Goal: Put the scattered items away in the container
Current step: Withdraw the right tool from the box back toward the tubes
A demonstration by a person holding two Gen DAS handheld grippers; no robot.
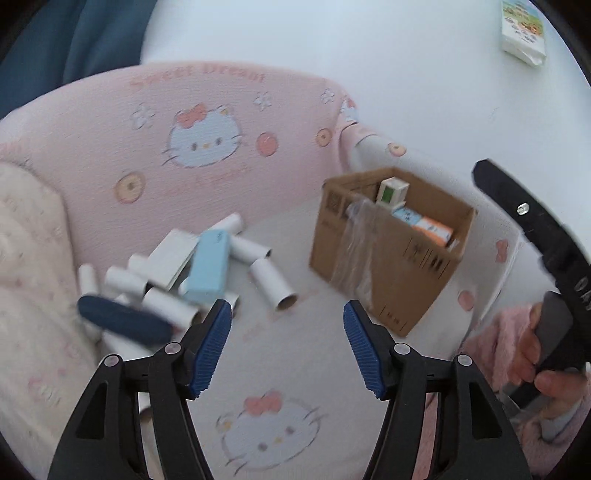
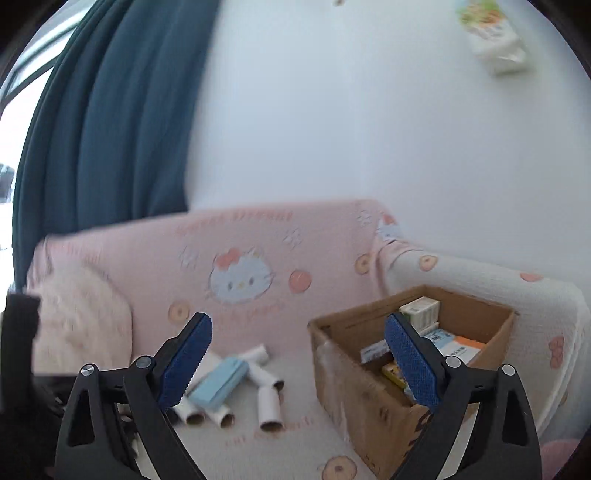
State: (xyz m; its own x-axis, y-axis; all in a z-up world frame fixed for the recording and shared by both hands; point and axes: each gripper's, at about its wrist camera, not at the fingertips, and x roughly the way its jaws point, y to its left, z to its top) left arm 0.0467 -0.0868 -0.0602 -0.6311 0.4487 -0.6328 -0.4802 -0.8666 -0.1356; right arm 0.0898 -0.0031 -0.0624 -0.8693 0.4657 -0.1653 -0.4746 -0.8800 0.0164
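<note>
A brown cardboard box (image 1: 384,266) stands on the sofa seat at the right and holds several small cartons; it also shows in the right wrist view (image 2: 373,406). A pile of white cardboard tubes (image 1: 271,282), a light blue box (image 1: 208,264), a white box (image 1: 173,256) and a dark blue case (image 1: 123,321) lies left of it. The tubes (image 2: 267,404) and blue box (image 2: 221,382) show in the right wrist view. My left gripper (image 1: 287,347) is open and empty, above the seat between pile and box. My right gripper (image 2: 299,362) is open and empty, higher up.
The pink cartoon-cat sofa cover (image 1: 207,122) forms the backrest behind the pile. A cream cushion (image 1: 26,236) lies at the left. The right armrest (image 2: 480,277) runs behind the box. A blue curtain (image 2: 110,110) hangs at the left. A tissue pack (image 1: 522,31) hangs on the wall.
</note>
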